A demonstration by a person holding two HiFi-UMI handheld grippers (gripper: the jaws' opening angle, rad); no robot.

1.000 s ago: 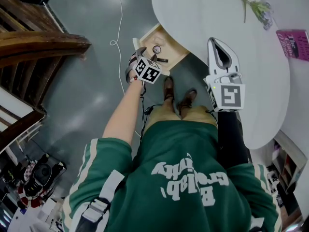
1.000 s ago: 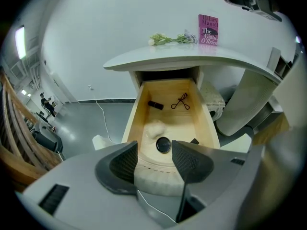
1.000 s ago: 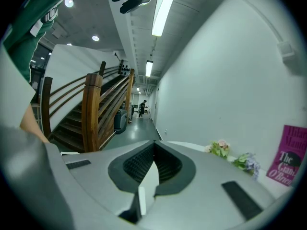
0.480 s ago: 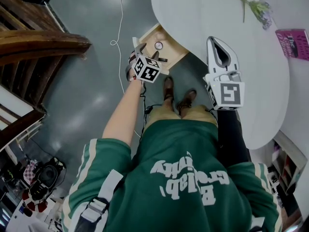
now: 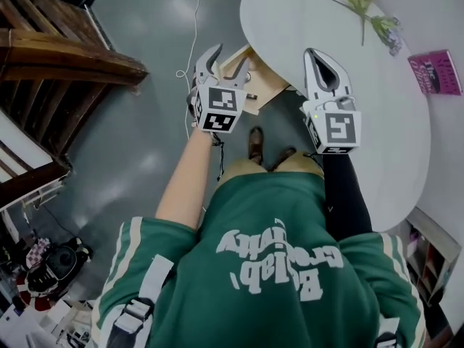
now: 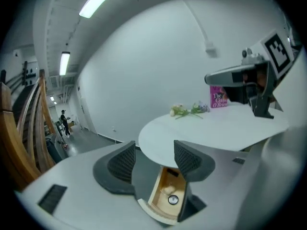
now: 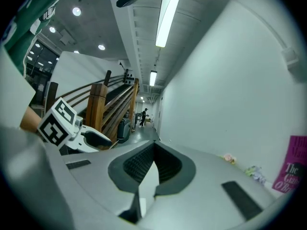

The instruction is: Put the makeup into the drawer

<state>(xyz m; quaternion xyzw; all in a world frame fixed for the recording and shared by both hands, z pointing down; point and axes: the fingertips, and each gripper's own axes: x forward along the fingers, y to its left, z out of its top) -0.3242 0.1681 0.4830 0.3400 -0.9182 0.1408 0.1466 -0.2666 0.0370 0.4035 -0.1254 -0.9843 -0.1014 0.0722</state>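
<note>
Makeup (image 6: pixel 173 200), a round compact with a paler piece beside it, lies inside the open wooden drawer (image 6: pixel 157 195) that juts from under the white round tabletop (image 5: pixel 362 107); left tongs (image 6: pixel 154 152) hang above the drawer, spread wide, nothing between them; right tongs (image 7: pixel 153 150) sit over the tabletop's near edge, pressed together and empty; a pink book (image 6: pixel 219 97) at the far side reads "The Giant O'Brien"; cut flowers (image 6: pixel 188 110) lie near it.

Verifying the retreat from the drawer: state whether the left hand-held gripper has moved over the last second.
Yes. The left hand-held gripper has lifted up and away from the open drawer, looming larger in the head view, jaws apart and empty.
</note>
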